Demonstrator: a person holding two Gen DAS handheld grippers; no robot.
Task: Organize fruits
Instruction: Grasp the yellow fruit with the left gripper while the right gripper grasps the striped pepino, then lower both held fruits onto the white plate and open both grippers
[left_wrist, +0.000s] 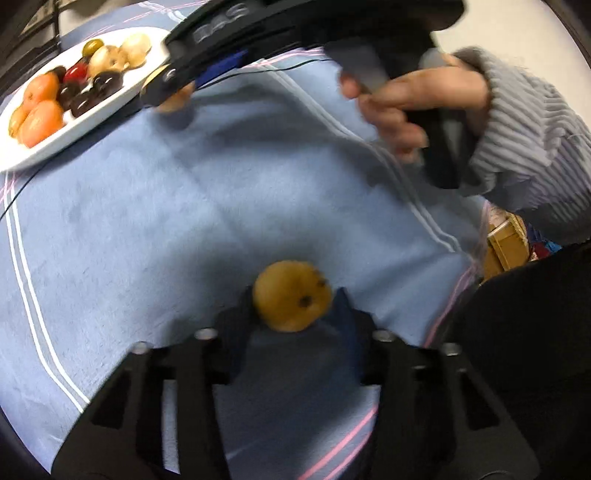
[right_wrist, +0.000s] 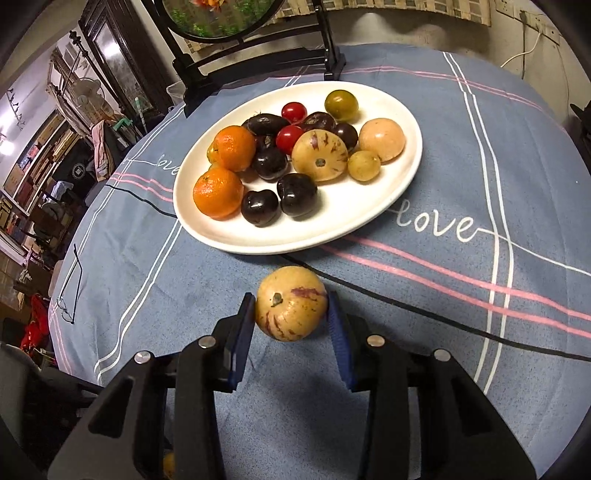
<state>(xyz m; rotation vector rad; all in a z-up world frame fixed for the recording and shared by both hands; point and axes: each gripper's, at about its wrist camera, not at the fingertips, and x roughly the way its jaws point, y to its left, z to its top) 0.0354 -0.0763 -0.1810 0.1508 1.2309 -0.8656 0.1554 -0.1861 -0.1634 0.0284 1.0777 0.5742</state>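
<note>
My left gripper (left_wrist: 292, 301) is shut on a small yellow fruit (left_wrist: 291, 295) with dark specks, held above the blue cloth. My right gripper (right_wrist: 291, 304) is shut on a pale yellow fruit with purple streaks (right_wrist: 291, 302), just short of the white plate (right_wrist: 369, 218). The plate holds two oranges (right_wrist: 218, 192), several dark plums (right_wrist: 297, 194), two red cherry tomatoes (right_wrist: 289, 137), a green fruit (right_wrist: 341, 105) and pale yellow fruits (right_wrist: 320, 156). In the left wrist view the plate (left_wrist: 44, 151) is at the far left, and the right gripper (left_wrist: 166, 86) hovers beside it with its fruit (left_wrist: 173, 103).
A blue tablecloth (right_wrist: 443, 177) with white and pink stripes covers the round table. A thin black cable (right_wrist: 443, 314) runs across the cloth under the plate. A dark wooden mirror stand (right_wrist: 258, 70) stands behind the plate. The person's hand and grey sleeve (left_wrist: 517, 122) are at the right.
</note>
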